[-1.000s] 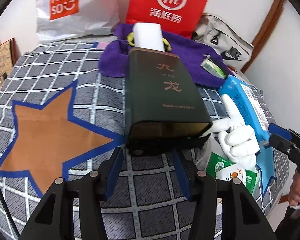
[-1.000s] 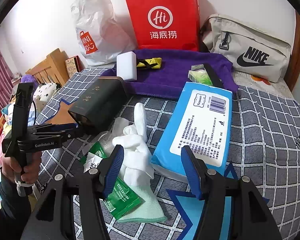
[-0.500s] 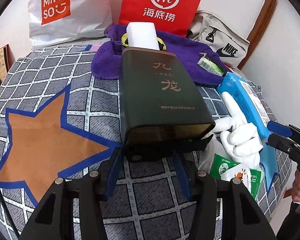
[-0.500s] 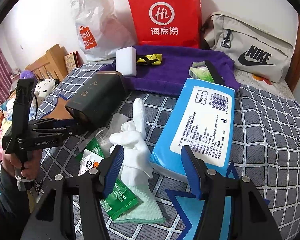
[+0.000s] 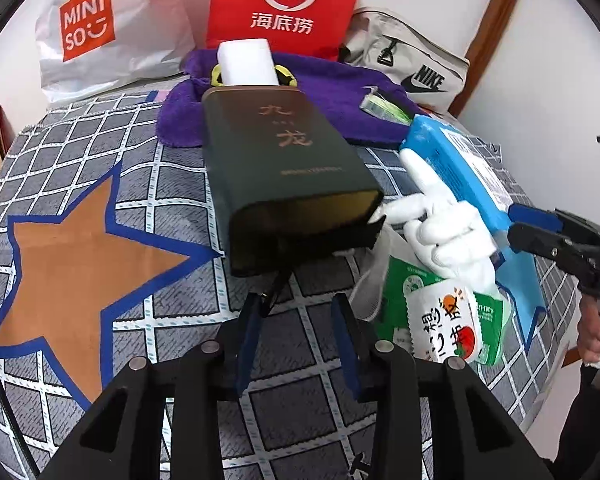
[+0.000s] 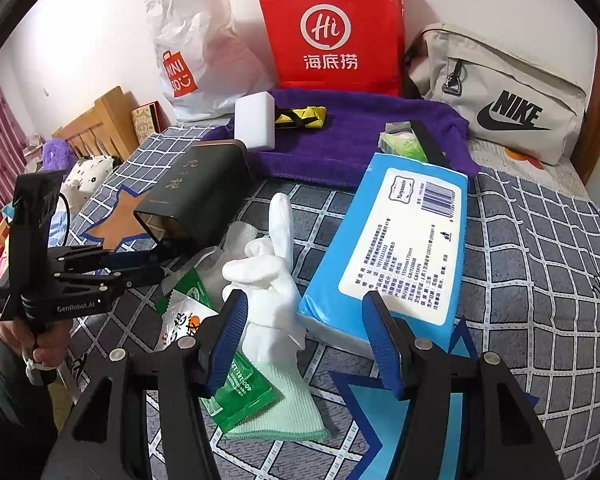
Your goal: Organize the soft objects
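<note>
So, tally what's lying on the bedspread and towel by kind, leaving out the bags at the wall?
Boxes: 1, dark green box
Tissue packs: 2, blue pack, small green pack
Gloves: 1, white glove
Sachets: 2, green sachet, white sachet
Sponges: 1, white sponge
Yellow straps: 1
Towels: 1, purple towel
Total: 9

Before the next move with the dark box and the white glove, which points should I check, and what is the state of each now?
1. Left gripper open and holding nothing: ok.
2. Left gripper lined up with the open end of the dark box: ok.
3. Dark box held by anything: not ok, it lies free on the bedspread.
4. Right gripper open: ok.
5. White glove between the right jaws: cannot tell, only near one.
6. Blue tissue pack clear of the right jaws: cannot tell.
</note>
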